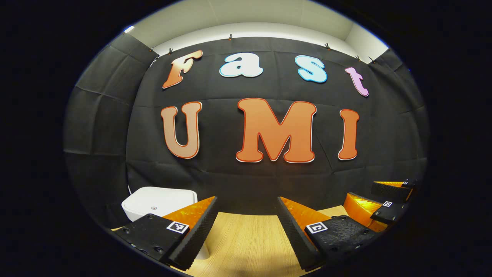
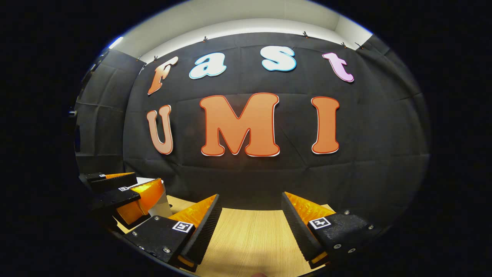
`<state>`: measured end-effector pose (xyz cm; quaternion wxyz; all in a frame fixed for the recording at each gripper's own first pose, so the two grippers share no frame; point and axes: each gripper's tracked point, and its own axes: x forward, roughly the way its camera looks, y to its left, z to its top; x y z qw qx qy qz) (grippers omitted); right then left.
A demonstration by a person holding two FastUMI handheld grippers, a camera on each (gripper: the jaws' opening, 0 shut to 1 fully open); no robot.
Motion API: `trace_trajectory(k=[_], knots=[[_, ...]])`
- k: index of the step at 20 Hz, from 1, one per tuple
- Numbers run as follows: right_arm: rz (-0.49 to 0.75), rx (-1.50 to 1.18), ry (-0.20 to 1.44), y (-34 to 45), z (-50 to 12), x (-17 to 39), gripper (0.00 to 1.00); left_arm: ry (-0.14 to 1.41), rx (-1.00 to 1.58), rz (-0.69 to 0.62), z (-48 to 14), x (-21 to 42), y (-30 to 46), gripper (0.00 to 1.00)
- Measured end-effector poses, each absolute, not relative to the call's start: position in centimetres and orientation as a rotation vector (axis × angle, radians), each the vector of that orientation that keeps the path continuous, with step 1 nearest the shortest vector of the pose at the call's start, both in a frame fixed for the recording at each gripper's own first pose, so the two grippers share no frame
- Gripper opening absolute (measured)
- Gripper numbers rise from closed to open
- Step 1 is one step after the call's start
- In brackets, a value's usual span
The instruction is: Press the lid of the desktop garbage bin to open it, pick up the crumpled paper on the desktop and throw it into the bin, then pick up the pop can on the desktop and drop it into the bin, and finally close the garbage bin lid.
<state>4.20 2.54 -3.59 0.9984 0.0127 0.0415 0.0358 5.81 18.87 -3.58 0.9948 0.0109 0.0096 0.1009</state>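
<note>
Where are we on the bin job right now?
The bin lid looks shut, and neither paper nor can is in sight, so I cannot tell whether this is the start or the end. Nothing is in hand: the left gripper and the right gripper are open and empty above the wooden desktop.

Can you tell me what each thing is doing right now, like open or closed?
garbage bin: white, lid closed, standing on the table at the left.
left gripper: open, holding nothing, above the table.
right gripper: open, holding nothing, above the table.
table: wooden top, bare between the fingers.
</note>
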Motion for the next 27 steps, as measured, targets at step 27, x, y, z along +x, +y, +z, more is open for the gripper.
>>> trace_trajectory(k=[27], knots=[[0.063, 0.018, 0.064, 2.3, -4.2, 3.6, 1.00, -0.020, 0.105, 0.188, -3.6, 4.9, 17.7, 0.94]])
